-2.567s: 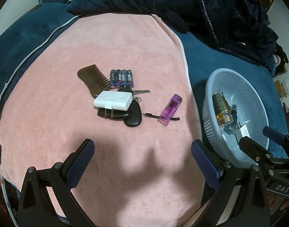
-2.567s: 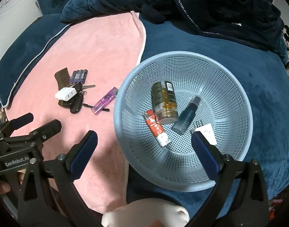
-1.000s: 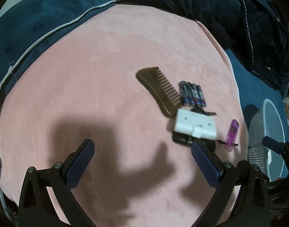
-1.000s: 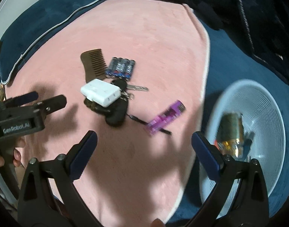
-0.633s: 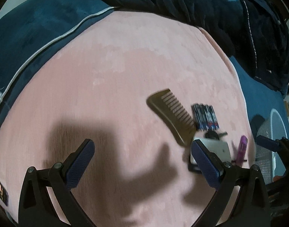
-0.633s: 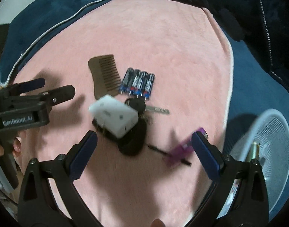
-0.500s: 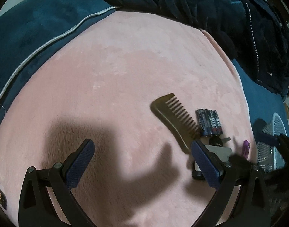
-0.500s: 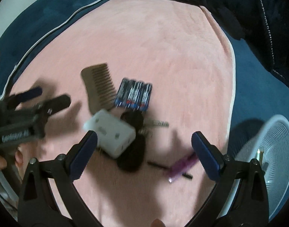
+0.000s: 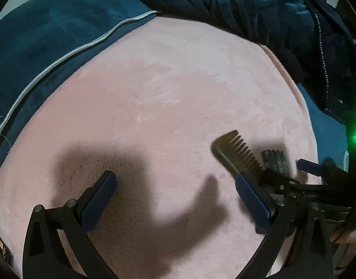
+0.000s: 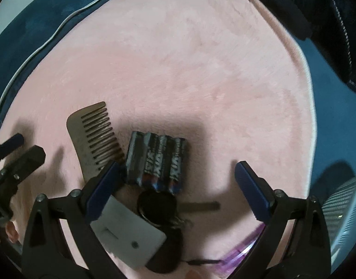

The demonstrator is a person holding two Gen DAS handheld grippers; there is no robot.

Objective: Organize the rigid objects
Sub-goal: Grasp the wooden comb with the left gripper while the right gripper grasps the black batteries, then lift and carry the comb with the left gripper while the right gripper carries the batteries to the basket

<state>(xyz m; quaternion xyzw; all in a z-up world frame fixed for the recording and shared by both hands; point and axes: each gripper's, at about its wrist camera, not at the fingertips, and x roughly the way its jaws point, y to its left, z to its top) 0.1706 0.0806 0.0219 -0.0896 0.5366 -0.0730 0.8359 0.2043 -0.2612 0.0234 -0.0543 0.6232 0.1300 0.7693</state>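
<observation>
Right wrist view: right gripper (image 10: 176, 183) low over a pink blanket (image 10: 189, 69), fingers spread wide, pinching nothing. Between the fingers, near the left one, a pack of batteries (image 10: 156, 160), four side by side, flat on the blanket. Left of the pack, a brown comb (image 10: 94, 137), teeth toward the pack, its lower end hidden behind the left finger. Just below the batteries, a black key head (image 10: 157, 205) with a metal key blade (image 10: 200, 206) sticking out to the right. Lower left of middle, a white charger (image 10: 128, 234) lying partly on top of a black fob (image 10: 168, 253). Bottom right of middle, part of a purple lighter (image 10: 243, 253), mostly hidden by the right finger arm. Far right edge, a bit of the basket (image 10: 340, 211) rim. Left edge, the left gripper (image 10: 19, 148) seen from the side, fingers apart.

Left wrist view: left gripper (image 9: 175, 200) over a bare part of the blanket (image 9: 154, 93), fingers spread wide, holding nothing. Comb (image 9: 238, 153) at right of middle, just above the right finger. Batteries (image 9: 274, 159) right of the comb, blurry. Right gripper (image 9: 294, 174) coming in from the right edge, over the batteries. Dark blue bedding (image 9: 50, 34) in the upper left, dark clothes (image 9: 259, 7) piled along the top.
</observation>
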